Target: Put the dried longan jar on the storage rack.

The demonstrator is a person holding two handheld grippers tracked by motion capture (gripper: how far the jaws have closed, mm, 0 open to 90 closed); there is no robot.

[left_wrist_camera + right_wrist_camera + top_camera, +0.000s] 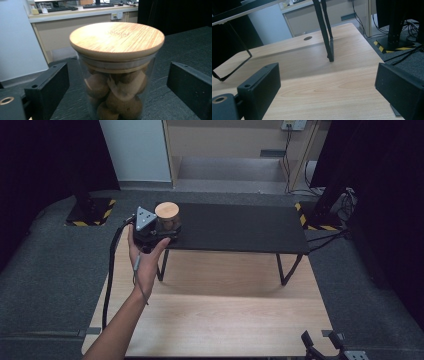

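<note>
My left tool [117,82] is spread wide around the jar [117,75], jaws clear of the glass. The jar stands at the left end of the black shelf [240,227] over the counter [220,320]. My right tool [324,87] hangs released above the counter. Closing off-centre could push the jar off the shelf's edge.

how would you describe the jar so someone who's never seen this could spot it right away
On the wooden table stands a low black shelf; look at its left end. There sits a clear glass jar of brown balls between the open jaws of the left hand-held gripper, and its round bamboo lid is the shelf's one pale thing.
</note>
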